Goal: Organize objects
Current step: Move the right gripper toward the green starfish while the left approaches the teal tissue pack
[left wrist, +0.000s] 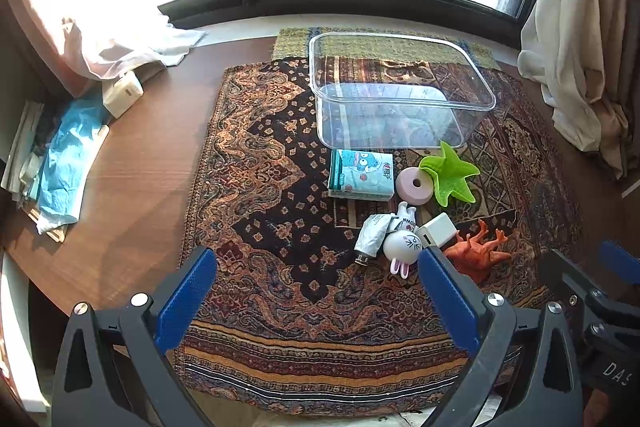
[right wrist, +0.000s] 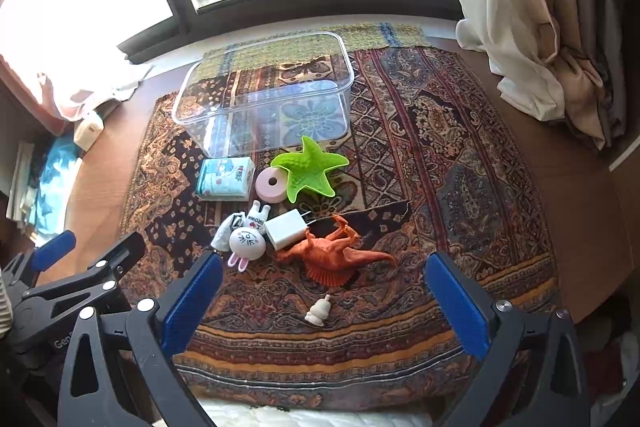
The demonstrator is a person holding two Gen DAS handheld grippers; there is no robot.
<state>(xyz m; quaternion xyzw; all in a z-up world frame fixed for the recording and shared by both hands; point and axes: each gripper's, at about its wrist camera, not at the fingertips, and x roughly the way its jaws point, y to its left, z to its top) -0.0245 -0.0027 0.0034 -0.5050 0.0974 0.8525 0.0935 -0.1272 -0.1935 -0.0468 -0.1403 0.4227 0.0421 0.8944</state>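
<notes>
A clear plastic bin (left wrist: 400, 95) (right wrist: 264, 95) stands empty at the back of the patterned cloth. In front of it lie a tissue pack (left wrist: 362, 175) (right wrist: 226, 177), a pink ring (left wrist: 414, 185) (right wrist: 272, 183), a green star dish (left wrist: 452, 173) (right wrist: 310, 167), a white rabbit toy (left wrist: 402, 243) (right wrist: 248, 241), a silver tube (left wrist: 372, 237), a white charger (left wrist: 438, 229) (right wrist: 286, 229), an orange dinosaur (left wrist: 478, 253) (right wrist: 336, 255) and a small white figure (right wrist: 318, 311). My left gripper (left wrist: 316, 287) and right gripper (right wrist: 324, 291) are open, empty, hovering near the cloth's front.
The patterned cloth (left wrist: 280, 227) covers a brown wooden table (left wrist: 136, 187). Blue and white papers (left wrist: 60, 167) and a small white box (left wrist: 122, 93) lie at the left edge. Curtains (right wrist: 540, 27) hang at the right. A window runs behind the bin.
</notes>
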